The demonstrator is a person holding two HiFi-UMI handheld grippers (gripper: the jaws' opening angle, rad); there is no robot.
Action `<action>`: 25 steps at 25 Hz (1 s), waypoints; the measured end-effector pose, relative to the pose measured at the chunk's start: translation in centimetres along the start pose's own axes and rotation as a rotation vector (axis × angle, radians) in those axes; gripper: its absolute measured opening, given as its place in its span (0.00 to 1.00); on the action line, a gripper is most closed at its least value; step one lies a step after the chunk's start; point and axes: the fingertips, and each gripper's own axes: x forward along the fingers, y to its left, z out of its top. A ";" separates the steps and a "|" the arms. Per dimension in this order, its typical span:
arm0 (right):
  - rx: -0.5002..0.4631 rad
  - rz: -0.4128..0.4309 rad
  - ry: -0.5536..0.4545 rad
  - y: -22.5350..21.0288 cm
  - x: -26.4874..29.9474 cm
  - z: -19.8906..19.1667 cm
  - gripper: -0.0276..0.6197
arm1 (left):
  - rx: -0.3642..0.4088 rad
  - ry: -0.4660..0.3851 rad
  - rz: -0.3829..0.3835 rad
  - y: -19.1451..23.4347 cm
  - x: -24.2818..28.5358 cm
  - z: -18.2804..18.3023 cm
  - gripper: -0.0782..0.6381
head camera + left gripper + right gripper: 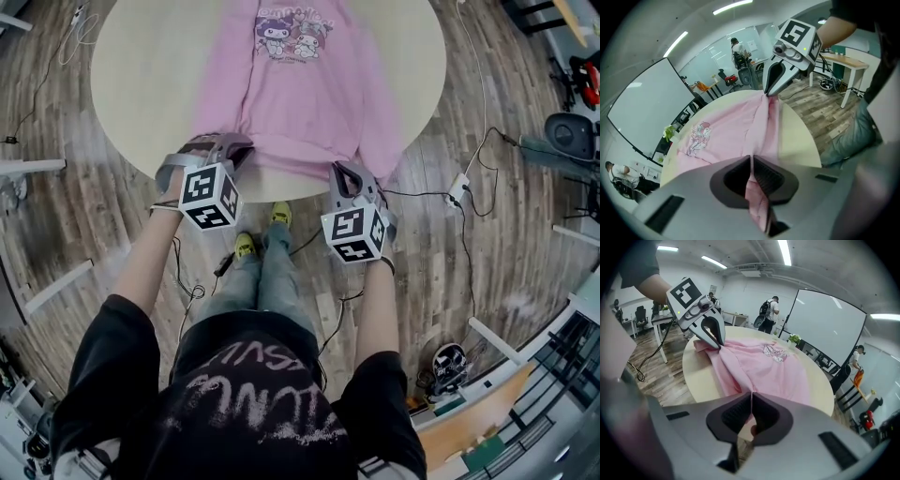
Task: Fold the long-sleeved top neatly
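Pink long-sleeved top lies spread on the round table, cartoon print facing up at the far side, hem along the near edge. Your left gripper is clenched on the hem's left corner, pink cloth pinched between its pads. Your right gripper is clenched on the right corner beside the sleeve, cloth running into its closed jaws. Both grippers tilt downward at the table's near rim.

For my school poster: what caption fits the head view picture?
The left gripper and right gripper pinch the near edge of a pink long-sleeved top on a round table.
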 end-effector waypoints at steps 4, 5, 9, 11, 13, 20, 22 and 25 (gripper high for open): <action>-0.036 -0.020 -0.021 0.4 -1.5 1.0 0.06 | 0.027 -0.013 0.031 0.0 -2.2 0.7 0.15; -0.044 -0.022 -0.024 0.8 -1.9 1.0 0.06 | 0.028 -0.018 0.036 -0.3 -2.7 0.6 0.15; -0.048 -0.007 -0.012 2.6 -1.9 0.3 0.07 | 0.024 -0.014 0.016 -1.9 -3.2 -0.5 0.15; -0.035 0.016 0.012 3.5 -1.4 -0.6 0.07 | 0.020 0.006 -0.016 -3.3 -2.4 -1.3 0.15; -0.020 0.054 0.047 4.5 -0.6 -1.8 0.09 | 0.016 0.030 -0.043 -4.5 -1.3 -2.1 0.17; 0.043 0.100 0.035 5.2 -1.1 -1.8 0.22 | -0.070 0.012 -0.060 -4.8 -2.6 -2.9 0.31; 0.040 0.106 0.024 4.9 -1.7 -1.0 0.22 | -0.122 0.008 -0.040 -4.0 -3.6 -3.3 0.31; 0.006 0.121 0.023 5.0 -2.2 0.0 0.22 | -0.204 0.022 -0.005 -3.1 -4.9 -4.6 0.31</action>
